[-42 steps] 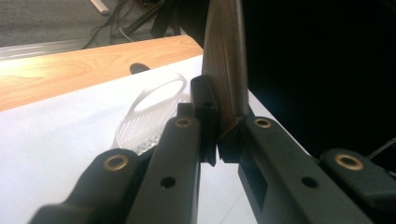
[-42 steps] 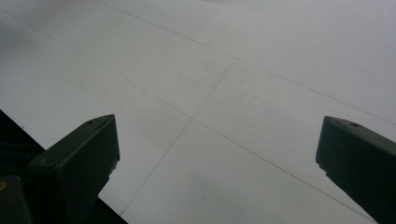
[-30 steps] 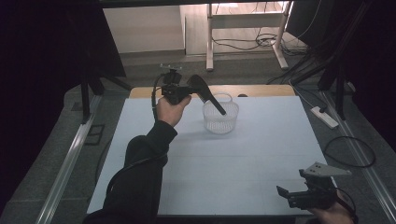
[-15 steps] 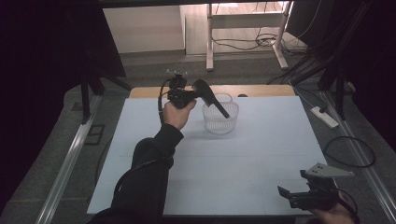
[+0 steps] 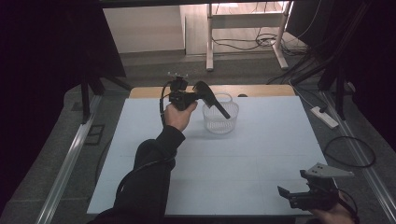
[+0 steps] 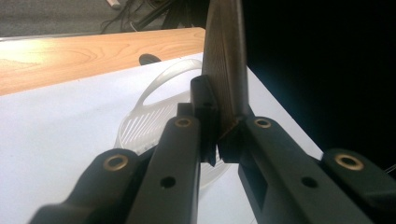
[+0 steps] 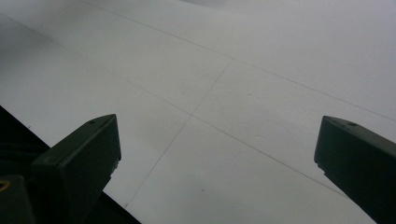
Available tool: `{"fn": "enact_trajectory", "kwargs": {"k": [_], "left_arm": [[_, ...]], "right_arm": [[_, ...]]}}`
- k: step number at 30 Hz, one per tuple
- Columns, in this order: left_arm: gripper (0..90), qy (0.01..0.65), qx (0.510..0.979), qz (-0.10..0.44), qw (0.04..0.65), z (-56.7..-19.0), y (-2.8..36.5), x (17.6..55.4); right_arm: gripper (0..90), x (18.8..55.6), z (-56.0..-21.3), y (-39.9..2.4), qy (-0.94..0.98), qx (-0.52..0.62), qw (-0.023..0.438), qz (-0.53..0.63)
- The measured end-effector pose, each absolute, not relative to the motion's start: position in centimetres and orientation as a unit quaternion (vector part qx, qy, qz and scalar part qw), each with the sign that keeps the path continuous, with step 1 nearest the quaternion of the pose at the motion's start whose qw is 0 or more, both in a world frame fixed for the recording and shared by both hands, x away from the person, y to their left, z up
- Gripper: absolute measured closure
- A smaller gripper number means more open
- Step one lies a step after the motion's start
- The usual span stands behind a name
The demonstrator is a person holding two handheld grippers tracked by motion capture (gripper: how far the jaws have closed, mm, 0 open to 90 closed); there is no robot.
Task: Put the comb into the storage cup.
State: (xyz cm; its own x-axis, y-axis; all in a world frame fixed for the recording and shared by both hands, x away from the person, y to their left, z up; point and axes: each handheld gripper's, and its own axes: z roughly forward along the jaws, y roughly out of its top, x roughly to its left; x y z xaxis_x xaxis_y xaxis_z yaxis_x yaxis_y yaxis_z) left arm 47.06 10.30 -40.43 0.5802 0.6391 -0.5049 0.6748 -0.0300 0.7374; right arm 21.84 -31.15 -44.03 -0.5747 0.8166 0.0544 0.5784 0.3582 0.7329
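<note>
Nearest the person, the right hand-held gripper [image 5: 299,196] rests at the table's [image 5: 261,186] front edge with its 2 jaws spread wide over bare white surface, just where it sat 1 second ago. Farther off, the left hand-held gripper [image 5: 198,93] pinches a flat, ridged black tool [image 5: 217,103], jaws pressed tight on its end. Against the earlier frames, it has drifted slightly rightward, so the tool's tip now dips into the clear slotted basket [image 5: 220,122], which suggests the drop-off is close.
</note>
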Motion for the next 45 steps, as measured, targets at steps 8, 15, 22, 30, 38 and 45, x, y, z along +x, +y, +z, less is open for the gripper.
{"fn": "enact_trajectory", "kwargs": {"k": [8,15,22,30,38,45], "left_arm": [[87.5,0.465,0.713,-0.019,0.525,-41.4,10.0,47.2],[87.5,0.47,0.708,-0.022,0.526,-42.1,9.8,47.3],[87.4,0.479,0.699,-0.025,0.53,-43.0,9.5,47.4],[87.4,0.49,0.687,-0.033,0.535,-44.1,9.6,47.5],[87.4,0.501,0.676,-0.041,0.539,-45.1,9.9,47.7],[87.4,0.508,0.669,-0.047,0.541,-45.8,9.7,47.8]], "right_arm": [[1.1,21.9,-44.0,-31.2,0.808,0.432,0.161,0.367],[1.2,21.9,-44.1,-31.2,0.808,0.432,0.159,0.367],[1.3,21.9,-44.1,-31.2,0.808,0.433,0.158,0.367],[1.5,21.9,-44.1,-31.2,0.809,0.432,0.158,0.367],[1.7,21.9,-44.1,-31.1,0.81,0.433,0.156,0.364],[1.8,21.9,-44.1,-31.2,0.809,0.433,0.156,0.366]]}}
